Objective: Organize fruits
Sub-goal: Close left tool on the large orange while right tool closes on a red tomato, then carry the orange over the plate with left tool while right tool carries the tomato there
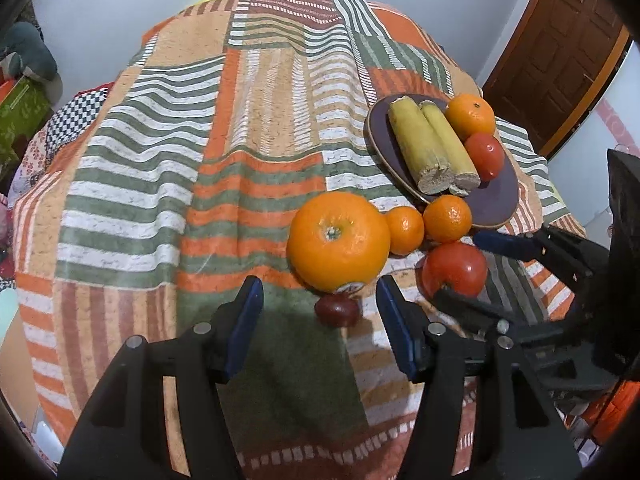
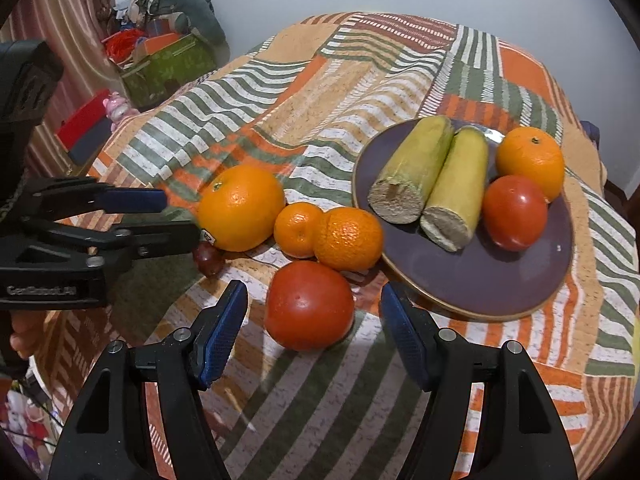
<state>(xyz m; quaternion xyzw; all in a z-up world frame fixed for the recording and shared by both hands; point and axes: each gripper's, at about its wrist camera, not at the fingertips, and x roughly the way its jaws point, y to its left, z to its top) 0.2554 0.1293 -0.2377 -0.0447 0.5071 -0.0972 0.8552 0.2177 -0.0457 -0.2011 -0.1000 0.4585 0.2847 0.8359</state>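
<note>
A purple plate [image 2: 480,280] holds two yellow-green stalk pieces [image 2: 436,176], an orange [image 2: 532,160] and a red tomato [image 2: 514,212]. On the cloth beside it lie a large orange [image 2: 240,208], two small mandarins [image 2: 298,230] [image 2: 348,238], a big tomato [image 2: 308,304] and a small dark red fruit [image 2: 208,260]. My right gripper [image 2: 314,312] is open, its jaws either side of the big tomato. My left gripper [image 1: 320,300] is open just before the large orange [image 1: 338,240], with the dark red fruit [image 1: 338,310] between its fingers. The plate [image 1: 492,200] also shows there.
The table wears an orange, green and white striped cloth [image 1: 200,160]. A brown door [image 1: 560,60] stands at the far right. A green box with clutter [image 2: 168,64] sits on the floor to the left. The left gripper [image 2: 160,216] shows in the right wrist view.
</note>
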